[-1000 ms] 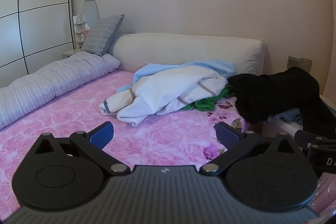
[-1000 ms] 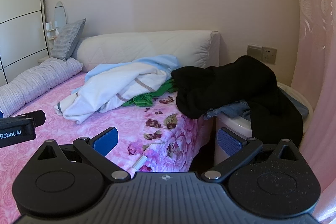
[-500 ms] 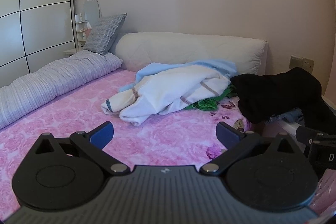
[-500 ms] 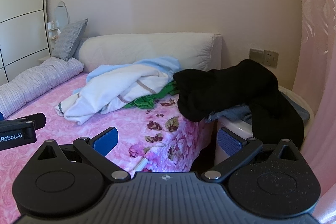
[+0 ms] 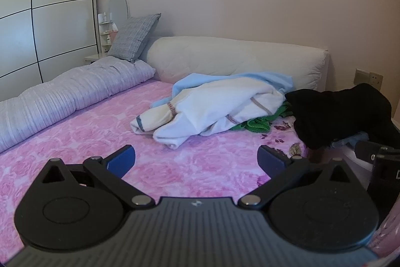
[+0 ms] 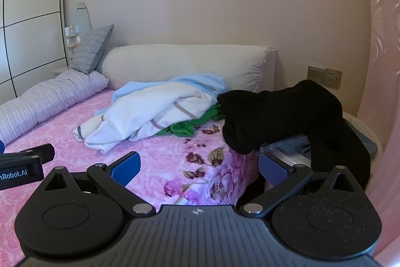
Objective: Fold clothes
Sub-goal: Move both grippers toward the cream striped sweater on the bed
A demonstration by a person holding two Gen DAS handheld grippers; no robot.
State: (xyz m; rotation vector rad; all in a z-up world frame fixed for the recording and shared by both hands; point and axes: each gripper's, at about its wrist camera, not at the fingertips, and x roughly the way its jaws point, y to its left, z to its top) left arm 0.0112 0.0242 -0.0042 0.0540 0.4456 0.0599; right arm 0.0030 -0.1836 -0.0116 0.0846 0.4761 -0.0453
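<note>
A heap of clothes lies on the pink flowered bed (image 5: 175, 167): a white garment (image 5: 207, 111) on top, a light blue one (image 5: 237, 79) behind, a green one (image 5: 257, 124) under its right side. A black garment (image 5: 337, 114) hangs over the bed's right edge onto a white basket. In the right wrist view I see the white garment (image 6: 150, 116), the green one (image 6: 185, 128) and the black one (image 6: 282, 116). My left gripper (image 5: 196, 159) is open and empty, well short of the heap. My right gripper (image 6: 198, 164) is open and empty over the bed's corner.
A rolled grey-lilac duvet (image 5: 62, 101) and a grey pillow (image 5: 135, 38) lie along the left side, a white headboard cushion (image 5: 237, 59) at the back. A white basket (image 6: 295, 157) with blue clothes stands right of the bed. A pink curtain (image 6: 380, 66) hangs at the right.
Both grippers have lowered and tipped slightly, so the bed and clothes sit lower in view. Both stay open. The clothes have not moved.
</note>
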